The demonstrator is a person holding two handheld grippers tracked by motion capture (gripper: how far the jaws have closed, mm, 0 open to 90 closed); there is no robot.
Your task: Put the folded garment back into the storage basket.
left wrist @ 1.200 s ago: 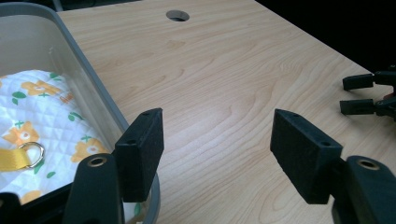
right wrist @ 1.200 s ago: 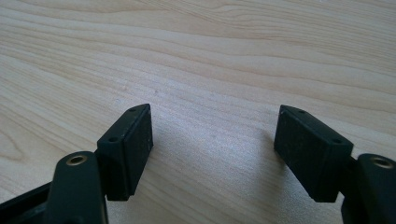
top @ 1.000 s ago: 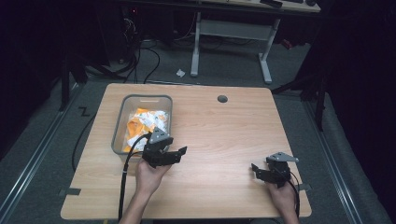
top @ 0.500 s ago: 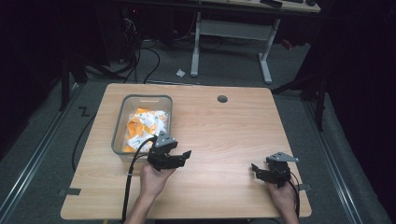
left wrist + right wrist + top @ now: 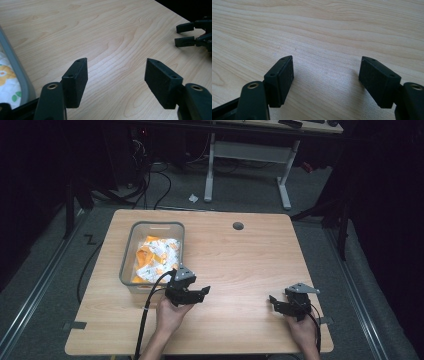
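Both our left gripper [image 5: 200,292] and right gripper [image 5: 274,301] hang with jaws spread wide and empty over the bare wooden table [image 5: 240,265]. The likely thing to handle, a heap of orange-and-white packets [image 5: 155,257], lies in the grey bin [image 5: 129,255] just beside the left gripper. We judge them light, soft and crinkly, perhaps slippery, so pinching one by a free edge seems best.

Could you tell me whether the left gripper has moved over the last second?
Yes. The left gripper has drifted slightly toward the near edge and to the right, a little farther from the clear bin of packets, which stayed put. Its jaws stand open.
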